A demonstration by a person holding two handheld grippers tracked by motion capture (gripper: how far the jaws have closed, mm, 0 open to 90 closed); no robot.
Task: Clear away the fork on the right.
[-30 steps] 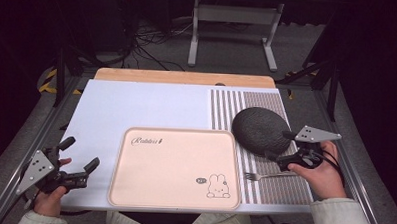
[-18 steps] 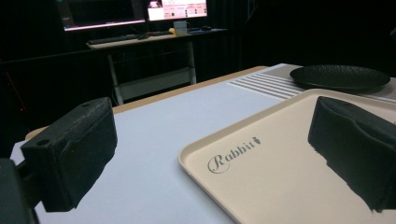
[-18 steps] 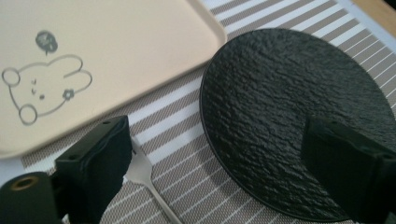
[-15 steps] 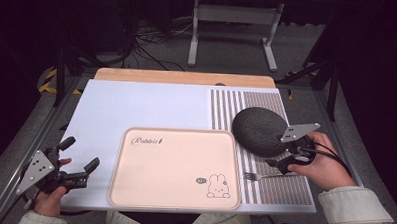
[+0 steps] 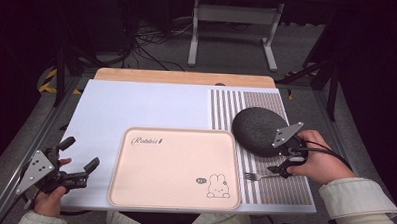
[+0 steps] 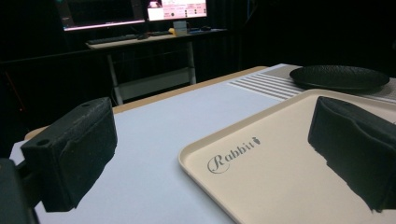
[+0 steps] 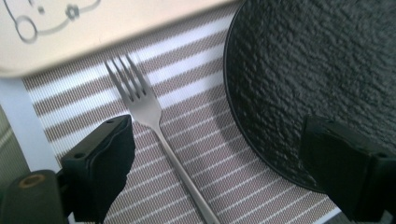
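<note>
A silver fork (image 5: 261,176) (image 7: 148,110) lies on the striped placemat (image 5: 284,190), tines toward the beige rabbit tray (image 5: 174,166) (image 6: 280,182). A black textured plate (image 5: 257,129) (image 7: 322,65) sits just behind it on the same mat. My right gripper (image 5: 281,161) (image 7: 222,140) is open and hovers low, one jaw left of the fork handle and the other over the plate's rim, with the fork between them. My left gripper (image 5: 80,154) (image 6: 210,154) is open at the table's front left, beside the tray's left edge, holding nothing.
A pale blue mat (image 5: 136,110) covers the table left of the placemat. A wooden strip (image 5: 182,77) runs along the far edge. A metal stand (image 5: 234,28) and cables sit on the floor behind. A desk with monitors (image 6: 140,14) is farther off.
My right gripper has moved left and down from beside the plate and now straddles the fork handle. The left gripper, tray, plate and fork have stayed put.
</note>
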